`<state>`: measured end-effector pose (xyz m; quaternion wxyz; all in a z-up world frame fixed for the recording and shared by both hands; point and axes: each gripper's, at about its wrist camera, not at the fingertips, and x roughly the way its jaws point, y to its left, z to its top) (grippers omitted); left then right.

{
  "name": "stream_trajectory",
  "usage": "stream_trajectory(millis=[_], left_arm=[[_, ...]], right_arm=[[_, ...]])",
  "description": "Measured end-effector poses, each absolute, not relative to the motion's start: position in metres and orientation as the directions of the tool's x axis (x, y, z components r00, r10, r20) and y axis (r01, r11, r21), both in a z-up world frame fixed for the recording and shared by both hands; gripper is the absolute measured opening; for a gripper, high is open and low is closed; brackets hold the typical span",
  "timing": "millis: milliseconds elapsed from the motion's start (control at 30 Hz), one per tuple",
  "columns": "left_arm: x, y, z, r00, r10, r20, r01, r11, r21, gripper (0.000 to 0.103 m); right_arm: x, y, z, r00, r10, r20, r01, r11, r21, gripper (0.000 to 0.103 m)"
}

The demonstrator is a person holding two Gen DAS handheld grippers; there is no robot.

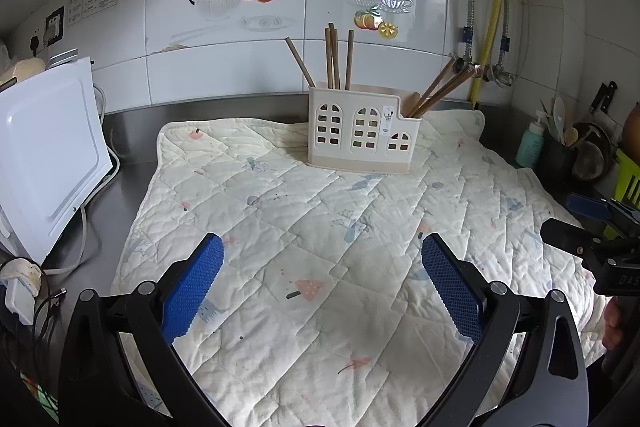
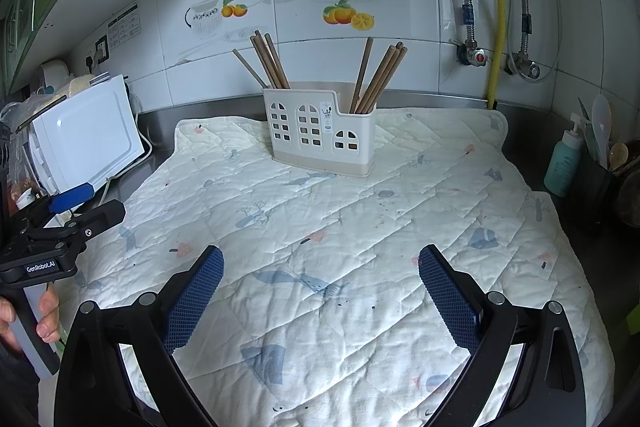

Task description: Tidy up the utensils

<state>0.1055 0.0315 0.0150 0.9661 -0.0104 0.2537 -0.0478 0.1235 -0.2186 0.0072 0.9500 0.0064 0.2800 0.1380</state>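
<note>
A cream house-shaped utensil holder (image 1: pixel 360 131) (image 2: pixel 320 131) stands upright at the back of a quilted mat (image 1: pixel 320 247) (image 2: pixel 340 247). Brown chopsticks (image 1: pixel 334 59) (image 2: pixel 270 61) stick out of its tall left part, and more chopsticks (image 1: pixel 440 91) (image 2: pixel 380 75) lean out of its low right part. My left gripper (image 1: pixel 322 255) hovers open over the near mat, nothing between its blue pads. My right gripper (image 2: pixel 320 263) is likewise open and empty above the mat. Each gripper shows at the edge of the other's view: the right gripper (image 1: pixel 592 223), the left gripper (image 2: pixel 84 205).
A white appliance (image 1: pixel 48 155) (image 2: pixel 84 143) with cables sits left of the mat on the steel counter. At the right stand a teal pump bottle (image 1: pixel 530 143) (image 2: pixel 564 163) and a dark utensil pot (image 2: pixel 592 183). Pipes run down the tiled wall. A hand (image 2: pixel 44 319) holds the left gripper's handle.
</note>
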Motion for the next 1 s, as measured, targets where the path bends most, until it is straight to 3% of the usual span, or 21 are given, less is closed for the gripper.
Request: stream_trajectory(millis=[1000], left_arm=[[0.1106,0.0343,0.0096,0.857,-0.081,-0.509,0.067,0.997,-0.047,0.098]], right_arm=[[0.126,-0.2179,0.0018,0.797,0.28,-0.534,-0.269,0.958,0.101,0.095]])
